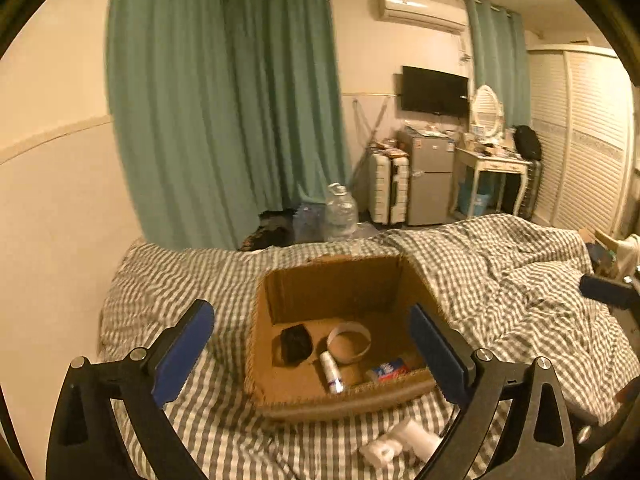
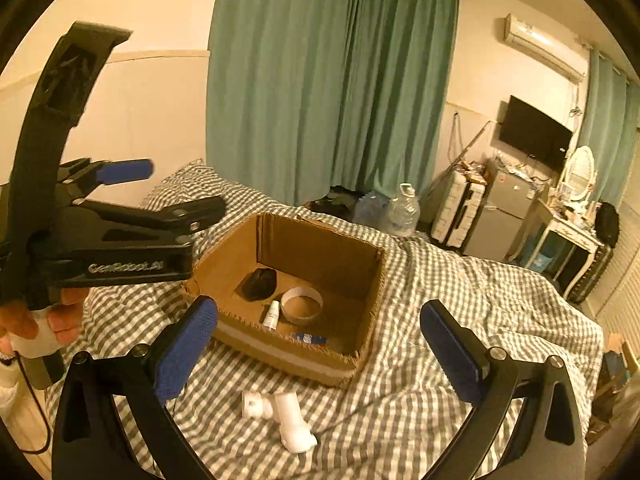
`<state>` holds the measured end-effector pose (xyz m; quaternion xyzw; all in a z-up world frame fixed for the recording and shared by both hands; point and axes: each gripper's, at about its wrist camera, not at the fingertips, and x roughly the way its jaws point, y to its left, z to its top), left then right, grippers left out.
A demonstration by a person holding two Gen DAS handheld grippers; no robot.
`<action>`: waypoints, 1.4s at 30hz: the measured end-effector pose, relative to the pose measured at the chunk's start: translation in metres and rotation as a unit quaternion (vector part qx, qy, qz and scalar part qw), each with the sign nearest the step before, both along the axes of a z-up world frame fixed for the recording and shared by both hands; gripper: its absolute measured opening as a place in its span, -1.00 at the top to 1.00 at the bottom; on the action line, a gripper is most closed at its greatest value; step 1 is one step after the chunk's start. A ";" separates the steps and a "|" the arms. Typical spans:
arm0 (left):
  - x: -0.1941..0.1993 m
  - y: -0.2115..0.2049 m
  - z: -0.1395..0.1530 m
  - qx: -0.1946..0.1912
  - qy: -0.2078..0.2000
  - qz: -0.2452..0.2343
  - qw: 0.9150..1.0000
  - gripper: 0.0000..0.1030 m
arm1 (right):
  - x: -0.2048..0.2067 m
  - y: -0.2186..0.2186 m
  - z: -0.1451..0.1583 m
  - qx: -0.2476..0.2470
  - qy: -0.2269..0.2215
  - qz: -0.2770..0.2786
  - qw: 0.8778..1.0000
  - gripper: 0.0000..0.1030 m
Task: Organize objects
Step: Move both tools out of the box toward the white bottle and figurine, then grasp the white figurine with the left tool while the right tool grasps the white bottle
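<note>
An open cardboard box (image 1: 280,394) (image 2: 280,354) sits on the checked quilt. Inside it lie a black lump (image 1: 295,344) (image 2: 260,283), a tape roll (image 1: 349,342) (image 2: 302,304), a white tube (image 1: 332,372) (image 2: 272,314) and a blue packet (image 1: 387,370) (image 2: 308,338). A white plastic piece (image 1: 400,442) (image 2: 288,420) lies on the quilt in front of the box. My left gripper (image 1: 309,310) (image 2: 188,186) is open and empty, above and short of the box, held by a hand (image 2: 40,320). My right gripper (image 2: 319,309) is likewise open and empty.
The checked quilt (image 1: 500,280) covers the whole bed. Clear water jugs (image 1: 340,212) stand beyond the bed's far edge by green curtains (image 1: 224,120). A suitcase (image 1: 388,188), small fridge (image 1: 430,180), dressing table (image 1: 492,168) and wardrobe (image 1: 580,140) line the far right.
</note>
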<state>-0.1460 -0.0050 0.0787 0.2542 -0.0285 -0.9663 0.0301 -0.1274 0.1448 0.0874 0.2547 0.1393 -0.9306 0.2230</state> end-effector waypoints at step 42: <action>-0.017 0.018 -0.252 0.030 -0.191 -0.041 0.980 -0.95 | -0.067 0.017 -0.267 0.093 -0.278 -0.013 0.956 0.17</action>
